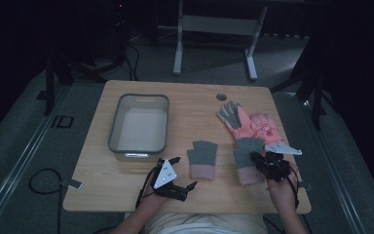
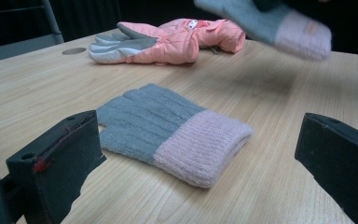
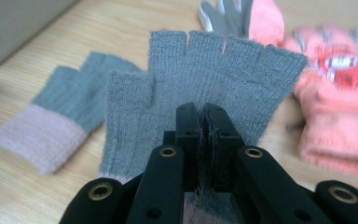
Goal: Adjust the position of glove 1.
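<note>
Right gripper (image 1: 259, 158) sits at the near right of the table (image 1: 190, 95), with its jaws closed together on a grey knit glove with a pink cuff (image 3: 200, 79). In the left gripper view this held glove (image 2: 265, 23) appears raised above the tabletop. Left gripper (image 1: 184, 172) rests near the front edge, with its jaws spread wide and nothing between them. A matching grey-and-pink glove (image 1: 202, 159) lies flat just ahead of it, between the two grippers. Two pink padded gloves (image 1: 251, 124) lie farther back on the right. A grey bin (image 1: 139, 124) stands at the left.
</note>
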`<move>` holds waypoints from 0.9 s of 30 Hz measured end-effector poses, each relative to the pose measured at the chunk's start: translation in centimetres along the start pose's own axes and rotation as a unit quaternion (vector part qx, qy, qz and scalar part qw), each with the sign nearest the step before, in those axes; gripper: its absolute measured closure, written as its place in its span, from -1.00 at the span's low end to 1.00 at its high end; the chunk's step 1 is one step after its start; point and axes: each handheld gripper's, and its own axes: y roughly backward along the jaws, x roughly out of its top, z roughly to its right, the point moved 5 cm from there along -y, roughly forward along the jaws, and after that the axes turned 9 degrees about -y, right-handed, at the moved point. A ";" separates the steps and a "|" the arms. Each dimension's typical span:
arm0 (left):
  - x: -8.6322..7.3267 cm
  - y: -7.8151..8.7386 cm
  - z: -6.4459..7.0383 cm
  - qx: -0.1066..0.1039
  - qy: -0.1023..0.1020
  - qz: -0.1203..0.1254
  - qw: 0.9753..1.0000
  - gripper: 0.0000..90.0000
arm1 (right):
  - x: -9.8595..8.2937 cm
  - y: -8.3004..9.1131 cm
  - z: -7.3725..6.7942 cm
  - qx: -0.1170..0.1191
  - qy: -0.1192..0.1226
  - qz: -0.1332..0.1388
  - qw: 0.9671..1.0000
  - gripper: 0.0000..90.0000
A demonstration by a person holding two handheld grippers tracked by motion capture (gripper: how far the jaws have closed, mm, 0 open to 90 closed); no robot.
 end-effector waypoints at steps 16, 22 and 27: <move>0.0 0.0 0.0 -0.003 0.000 0.001 1.000 -1.00 | -3.5 -4.6 2.3 -0.042 -0.044 -0.038 0.997 0.87; 0.0 0.0 0.0 -0.005 0.000 0.002 1.000 -1.00 | -4.1 -5.5 2.9 -0.047 -0.046 -0.054 0.996 0.78; 0.0 0.0 0.1 -0.006 -0.001 0.002 1.000 -1.00 | -4.1 -5.5 3.0 -0.041 -0.043 -0.054 0.997 0.66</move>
